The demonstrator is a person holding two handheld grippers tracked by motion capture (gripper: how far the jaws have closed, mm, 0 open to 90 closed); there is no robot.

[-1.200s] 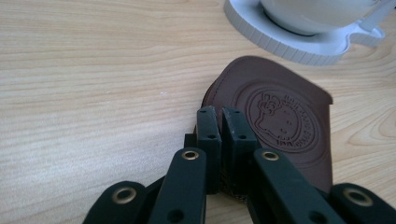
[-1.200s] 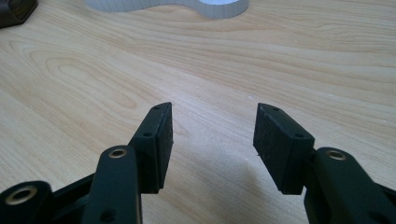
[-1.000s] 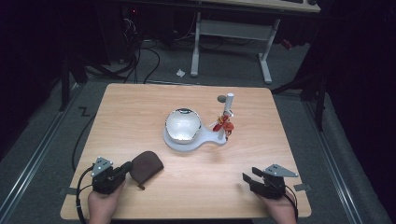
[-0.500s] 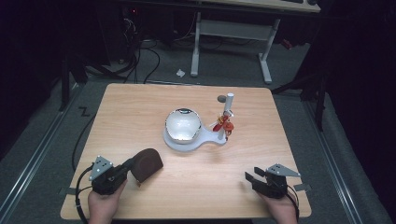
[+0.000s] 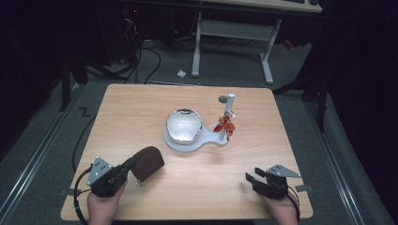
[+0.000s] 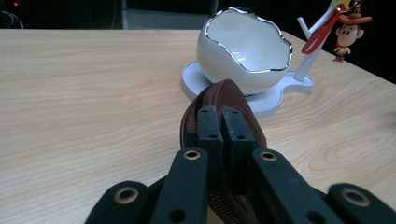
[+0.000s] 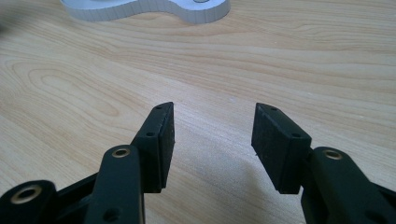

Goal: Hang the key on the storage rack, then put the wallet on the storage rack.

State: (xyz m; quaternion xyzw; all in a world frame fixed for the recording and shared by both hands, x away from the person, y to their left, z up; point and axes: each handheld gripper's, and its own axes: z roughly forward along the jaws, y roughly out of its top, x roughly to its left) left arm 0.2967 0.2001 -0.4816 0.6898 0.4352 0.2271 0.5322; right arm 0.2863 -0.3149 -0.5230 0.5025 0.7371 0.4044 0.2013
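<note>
My left gripper (image 5: 130, 165) is shut on a brown zip pouch (image 5: 148, 161) near the table's front left, with the zip edge pinched between the pads. In the left gripper view the pouch (image 6: 224, 100) stands on edge ahead of my left gripper (image 6: 222, 119). Beyond it a white egg-shaped bowl (image 6: 243, 46) rests on a white base (image 6: 280, 95). My right gripper (image 5: 251, 179) is at the front right, open; its jaws have just been closing a little with nothing between them. The right gripper view has my right gripper (image 7: 212, 126) over bare wood.
The bowl (image 5: 184, 125) and its base (image 5: 213, 139) sit mid-table. A white post (image 5: 230, 104) on the base carries a small toy-figure keychain (image 5: 226, 124) on a red loop. The wooden table (image 5: 141, 108) has dark floor, cables and a desk frame (image 5: 230, 33) behind it.
My left hand has risen a little with the pouch, which now sits higher and slightly farther from the front edge. The right hand has stayed in place.
</note>
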